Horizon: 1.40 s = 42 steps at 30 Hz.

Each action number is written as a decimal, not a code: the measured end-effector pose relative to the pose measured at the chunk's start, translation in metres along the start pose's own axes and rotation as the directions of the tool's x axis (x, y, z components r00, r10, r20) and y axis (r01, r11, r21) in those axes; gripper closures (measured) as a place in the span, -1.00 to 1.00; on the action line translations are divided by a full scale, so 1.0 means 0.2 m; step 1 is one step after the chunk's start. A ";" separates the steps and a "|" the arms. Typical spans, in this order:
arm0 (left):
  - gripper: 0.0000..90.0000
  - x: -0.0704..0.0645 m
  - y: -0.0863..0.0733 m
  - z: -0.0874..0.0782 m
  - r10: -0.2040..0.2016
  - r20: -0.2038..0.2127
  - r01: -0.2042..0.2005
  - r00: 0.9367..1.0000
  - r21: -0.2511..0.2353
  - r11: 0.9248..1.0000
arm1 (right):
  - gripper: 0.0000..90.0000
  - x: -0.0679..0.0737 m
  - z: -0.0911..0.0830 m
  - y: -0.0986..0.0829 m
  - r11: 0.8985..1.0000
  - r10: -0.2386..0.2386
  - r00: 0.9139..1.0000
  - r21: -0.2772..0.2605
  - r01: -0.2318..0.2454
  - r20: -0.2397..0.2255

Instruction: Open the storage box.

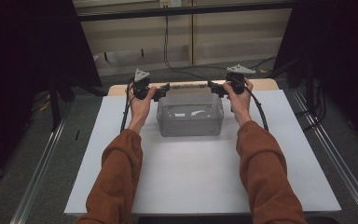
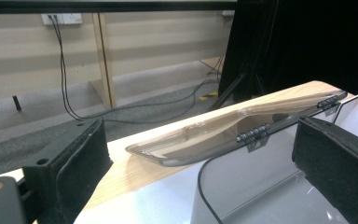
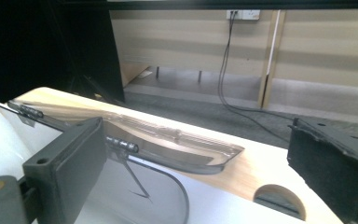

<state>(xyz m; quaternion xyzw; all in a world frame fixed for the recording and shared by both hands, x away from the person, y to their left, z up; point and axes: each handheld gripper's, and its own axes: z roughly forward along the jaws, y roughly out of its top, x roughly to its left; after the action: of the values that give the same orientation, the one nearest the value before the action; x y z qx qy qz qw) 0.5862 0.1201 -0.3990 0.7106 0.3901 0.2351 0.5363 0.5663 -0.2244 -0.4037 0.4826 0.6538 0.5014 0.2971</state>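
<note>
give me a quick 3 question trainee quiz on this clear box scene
1. True or false: the lid of the clear box is swung open behind it.
2. How do the jaws of the left claw and right claw stand? A) both open B) both shut C) one open, one shut
3. Fill in: the lid joins the box by small dark ____ along its back edge.

Key: 1 true; 2 A, with the lid seen between each pair of jaws in the gripper views, not gripped; 3 hinges.
</note>
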 end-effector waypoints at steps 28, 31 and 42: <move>-0.93 -0.14 -0.07 -0.21 0.036 -0.020 -0.038 0.999 -0.093 0.995 | -1.00 0.10 -0.28 -0.03 0.990 -0.058 0.996 -0.124 0.066 0.067; -0.93 -0.16 -0.09 -0.24 0.049 -0.015 -0.051 0.999 -0.102 0.994 | -1.00 0.12 -0.31 -0.05 0.988 -0.067 0.996 -0.132 0.075 0.060; -0.93 -0.20 -0.12 -0.36 0.033 0.000 -0.032 0.999 -0.127 0.991 | -1.00 0.15 -0.41 -0.10 0.984 -0.116 0.990 -0.127 0.126 0.087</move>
<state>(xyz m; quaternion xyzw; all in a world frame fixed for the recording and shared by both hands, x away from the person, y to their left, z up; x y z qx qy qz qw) 0.5019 0.1324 -0.3957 0.6815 0.3620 0.2674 0.5771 0.4777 -0.2275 -0.3940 0.4407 0.6350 0.5052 0.3840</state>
